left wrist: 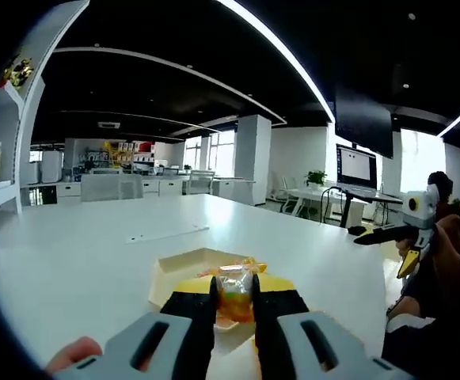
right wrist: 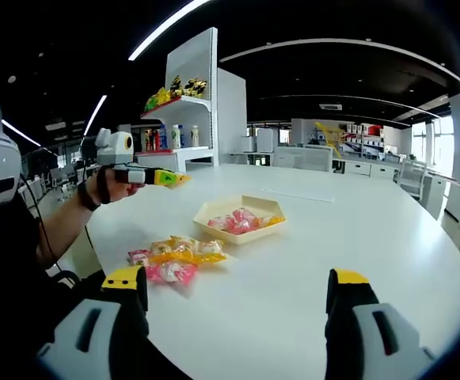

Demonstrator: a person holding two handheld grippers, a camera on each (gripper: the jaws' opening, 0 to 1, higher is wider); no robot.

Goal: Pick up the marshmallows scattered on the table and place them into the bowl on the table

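**What you couldn't really make out**

In the left gripper view the bowl (left wrist: 184, 269) was mostly hidden behind the left gripper (left wrist: 235, 305) and the wrapped marshmallow (left wrist: 235, 290) pinched in it. The shelf items (right wrist: 174, 89) in the right gripper view were too small to identify.

The surface (right wrist: 309, 261) looks white, smooth and a bit shiny. The bowl (right wrist: 214, 212) looks like matt, cream plastic. The marshmallows (right wrist: 174, 257) sit in shiny, crinkly clear wrappers. The left tool (left wrist: 235, 305) has matt black pads.
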